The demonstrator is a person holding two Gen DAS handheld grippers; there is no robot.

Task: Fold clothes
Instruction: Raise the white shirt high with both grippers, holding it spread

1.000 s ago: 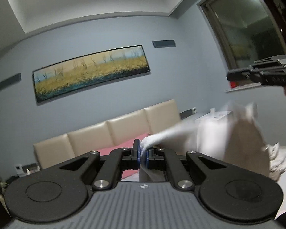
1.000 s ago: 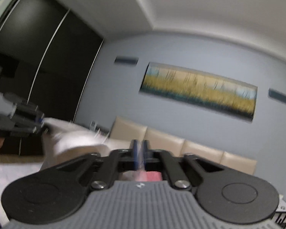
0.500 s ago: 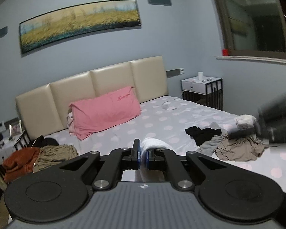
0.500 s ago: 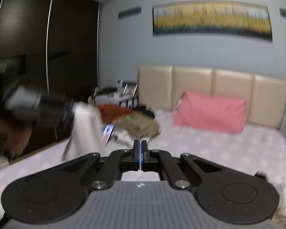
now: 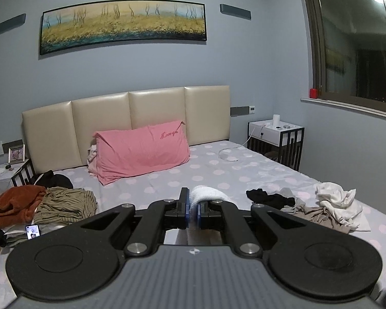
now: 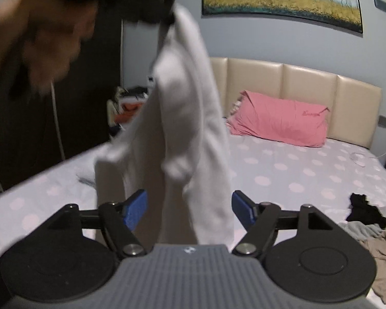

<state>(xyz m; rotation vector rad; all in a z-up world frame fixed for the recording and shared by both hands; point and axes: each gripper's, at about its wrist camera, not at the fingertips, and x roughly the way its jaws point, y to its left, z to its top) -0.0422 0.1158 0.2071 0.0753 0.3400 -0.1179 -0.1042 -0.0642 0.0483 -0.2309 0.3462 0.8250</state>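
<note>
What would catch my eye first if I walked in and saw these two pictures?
Probably the white garment hanging in mid-air over the spotted bed, pinched at its top by the left gripper. The right gripper sits at its lower end; its jaws have just been opening, blue pads apart, with the cloth hanging between them. After that, the pink pillow against the beige headboard and the long yellow painting above it.

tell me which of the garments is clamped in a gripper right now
The white knit garment, pinched in the shut left gripper; the rust-orange, striped olive and black ones lie loose.
</note>
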